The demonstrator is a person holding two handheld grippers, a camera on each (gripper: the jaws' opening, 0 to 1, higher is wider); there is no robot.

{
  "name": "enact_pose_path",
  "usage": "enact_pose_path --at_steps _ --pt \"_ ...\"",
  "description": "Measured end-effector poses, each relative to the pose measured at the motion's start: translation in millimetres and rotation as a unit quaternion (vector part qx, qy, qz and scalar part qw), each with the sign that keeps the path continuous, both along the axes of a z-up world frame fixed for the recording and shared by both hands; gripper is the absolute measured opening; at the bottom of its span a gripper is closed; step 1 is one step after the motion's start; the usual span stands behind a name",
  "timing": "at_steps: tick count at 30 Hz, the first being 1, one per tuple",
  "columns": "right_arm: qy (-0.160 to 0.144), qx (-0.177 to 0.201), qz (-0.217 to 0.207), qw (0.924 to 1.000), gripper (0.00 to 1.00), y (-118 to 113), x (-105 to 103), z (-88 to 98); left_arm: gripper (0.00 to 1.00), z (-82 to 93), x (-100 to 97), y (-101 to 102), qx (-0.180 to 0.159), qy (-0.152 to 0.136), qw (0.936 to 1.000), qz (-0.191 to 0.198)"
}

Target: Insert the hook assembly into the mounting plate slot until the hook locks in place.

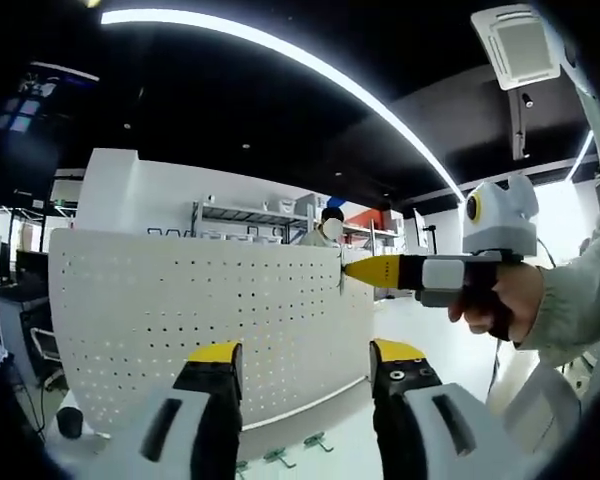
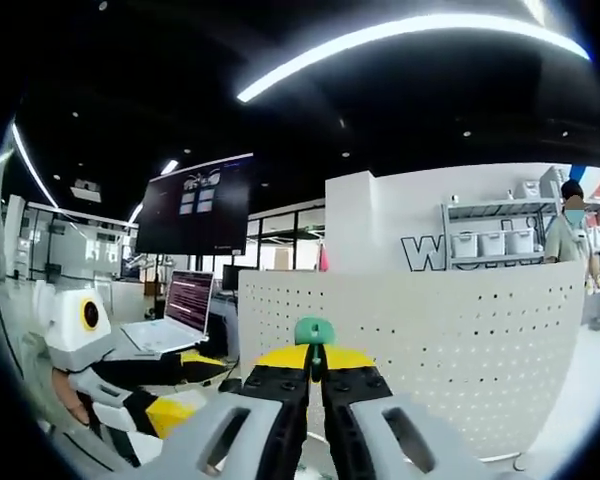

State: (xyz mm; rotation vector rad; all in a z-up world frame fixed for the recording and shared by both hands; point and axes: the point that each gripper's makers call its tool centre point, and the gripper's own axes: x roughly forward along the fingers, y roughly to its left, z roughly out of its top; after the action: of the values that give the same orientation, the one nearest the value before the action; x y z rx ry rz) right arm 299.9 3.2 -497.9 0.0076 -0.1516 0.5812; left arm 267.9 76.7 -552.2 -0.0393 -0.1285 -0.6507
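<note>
Right gripper view, jaws clenched on green hook [image 2: 314, 331], mostly hidden, left jaws released.

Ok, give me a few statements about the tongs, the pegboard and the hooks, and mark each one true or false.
1. The left tongs are open and hold nothing. True.
2. The right tongs are wide open. False: they are shut on a green-headed hook.
3. The white pegboard stands upright. True.
4. The pegboard is covered with hung tools. False: its holes look bare.
5. Spare hooks lie at the foot of the pegboard. True.
</note>
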Motion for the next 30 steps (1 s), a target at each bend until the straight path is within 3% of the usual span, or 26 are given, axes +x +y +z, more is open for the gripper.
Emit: enact_pose_path --at_steps 14,30 --pt "-0.009 -0.011 -0.041 0.9991 0.01 -16 42 9.3 0.52 -6.7 1.4 9 0.009 0.005 0.9999 0.011" --pt "0.008 -0.001 -0.068 0.9977 0.01 -16 98 -1.9 0.51 -13.5 9.4 12 0.036 0.001 0.9992 0.013"
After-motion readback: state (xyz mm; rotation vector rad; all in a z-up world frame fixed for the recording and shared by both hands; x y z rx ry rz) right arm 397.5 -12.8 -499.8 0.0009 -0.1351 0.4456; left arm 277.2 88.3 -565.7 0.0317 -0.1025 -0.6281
